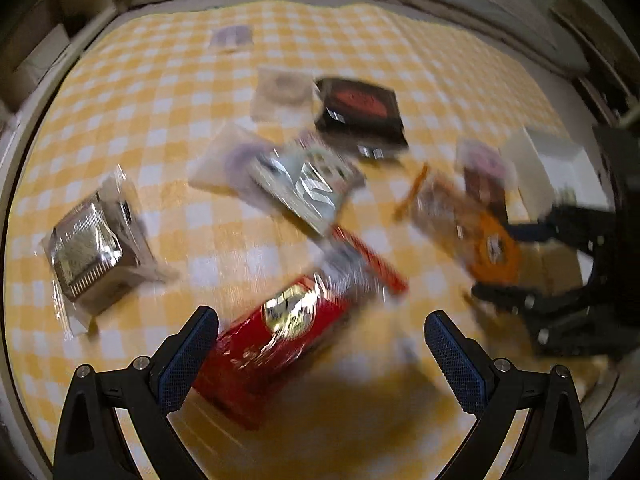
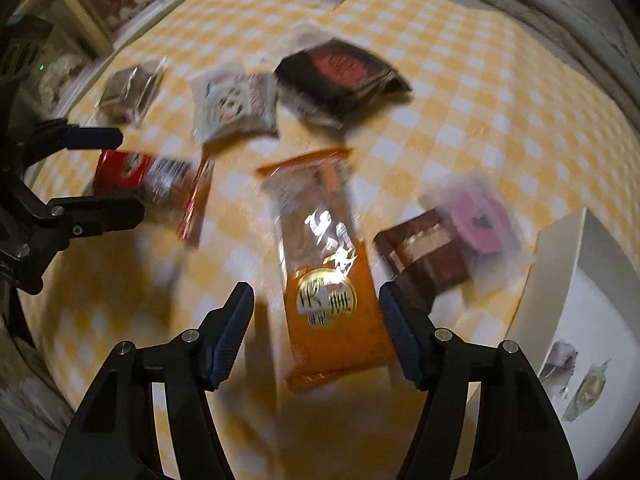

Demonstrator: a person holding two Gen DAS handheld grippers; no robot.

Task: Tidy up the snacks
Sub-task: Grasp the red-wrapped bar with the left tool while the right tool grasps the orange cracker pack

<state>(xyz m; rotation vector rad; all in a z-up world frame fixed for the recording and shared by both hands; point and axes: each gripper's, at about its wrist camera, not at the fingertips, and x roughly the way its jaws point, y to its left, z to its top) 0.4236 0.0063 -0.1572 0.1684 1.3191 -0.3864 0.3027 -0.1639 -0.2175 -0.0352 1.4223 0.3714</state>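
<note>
Your left gripper (image 1: 320, 344) hangs above the nearest packet (image 1: 276, 348); your right gripper (image 2: 318, 334) straddles another packet (image 2: 332, 280). Box (image 2: 560, 264) sits right of it. More packets lie behind on the cloth (image 2: 480, 80).

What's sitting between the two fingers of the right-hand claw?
An orange snack packet lies on the checkered cloth between the open right gripper's fingers, seen in the right wrist view.

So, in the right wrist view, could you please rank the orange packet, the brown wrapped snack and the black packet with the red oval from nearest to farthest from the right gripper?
1. Orange packet: lying between the open fingers of the right gripper.
2. Brown wrapped snack: just beyond the right-hand fingertip.
3. Black packet with the red oval: farthest, up the checked cloth.
</note>
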